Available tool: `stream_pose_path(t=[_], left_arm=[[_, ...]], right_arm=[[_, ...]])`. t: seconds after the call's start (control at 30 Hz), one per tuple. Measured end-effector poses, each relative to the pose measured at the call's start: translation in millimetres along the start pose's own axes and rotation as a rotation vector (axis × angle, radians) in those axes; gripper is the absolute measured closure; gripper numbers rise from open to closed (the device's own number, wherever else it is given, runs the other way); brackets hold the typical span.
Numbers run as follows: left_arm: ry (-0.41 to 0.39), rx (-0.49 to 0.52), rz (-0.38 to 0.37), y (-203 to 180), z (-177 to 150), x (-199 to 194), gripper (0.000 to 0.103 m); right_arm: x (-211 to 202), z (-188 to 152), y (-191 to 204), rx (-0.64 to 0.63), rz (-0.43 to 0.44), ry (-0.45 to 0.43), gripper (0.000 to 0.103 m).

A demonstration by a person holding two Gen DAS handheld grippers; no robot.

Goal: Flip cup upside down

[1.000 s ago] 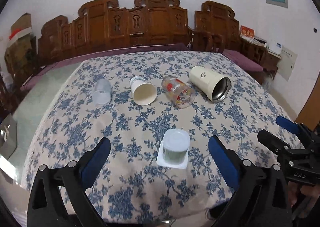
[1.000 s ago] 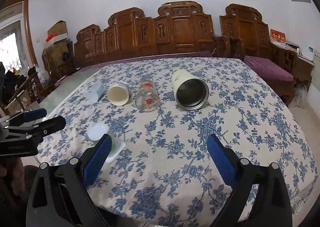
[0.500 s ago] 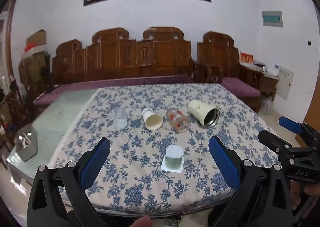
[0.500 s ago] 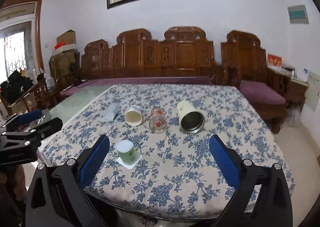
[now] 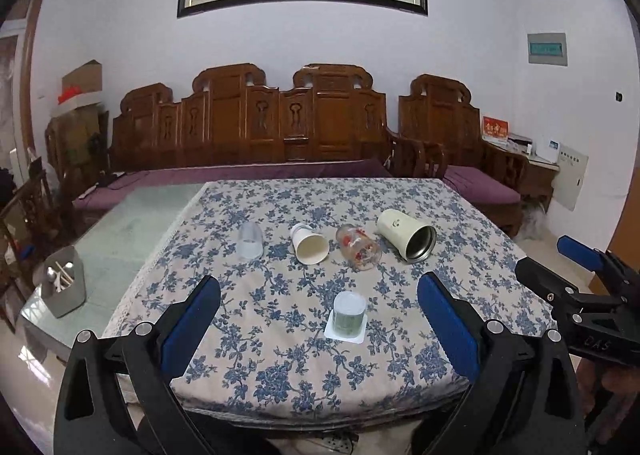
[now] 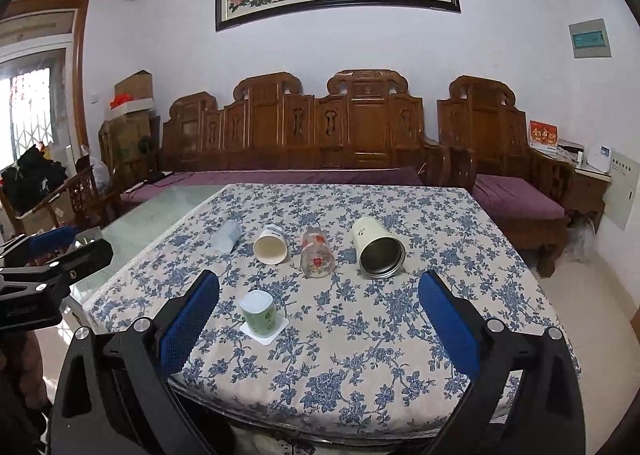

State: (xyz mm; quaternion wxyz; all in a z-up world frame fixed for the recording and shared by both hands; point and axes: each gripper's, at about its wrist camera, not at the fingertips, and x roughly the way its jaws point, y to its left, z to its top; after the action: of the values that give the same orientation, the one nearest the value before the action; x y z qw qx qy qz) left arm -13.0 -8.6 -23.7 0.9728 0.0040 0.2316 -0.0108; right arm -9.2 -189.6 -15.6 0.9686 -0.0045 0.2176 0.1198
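Both grippers, left gripper [image 5: 318,305] and right gripper [image 6: 319,305], held spread wide, gripping nothing, well back from the table [image 6: 460,339]. Green cup [image 5: 349,313] stood base-up on a white coaster [image 5: 345,333] near the front edge. Risked tipping it or dragging the coaster if approached crookedly.
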Motion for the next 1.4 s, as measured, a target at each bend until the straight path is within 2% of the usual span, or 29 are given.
stream_pose_path(t=[1.4], left_arm=[[-0.017, -0.005, 0.02, -0.4, -0.9, -2.8, 0.008]], right_arm=[[3.8, -3.4, 3.8, 0.007, -0.001, 0.007, 0.003]])
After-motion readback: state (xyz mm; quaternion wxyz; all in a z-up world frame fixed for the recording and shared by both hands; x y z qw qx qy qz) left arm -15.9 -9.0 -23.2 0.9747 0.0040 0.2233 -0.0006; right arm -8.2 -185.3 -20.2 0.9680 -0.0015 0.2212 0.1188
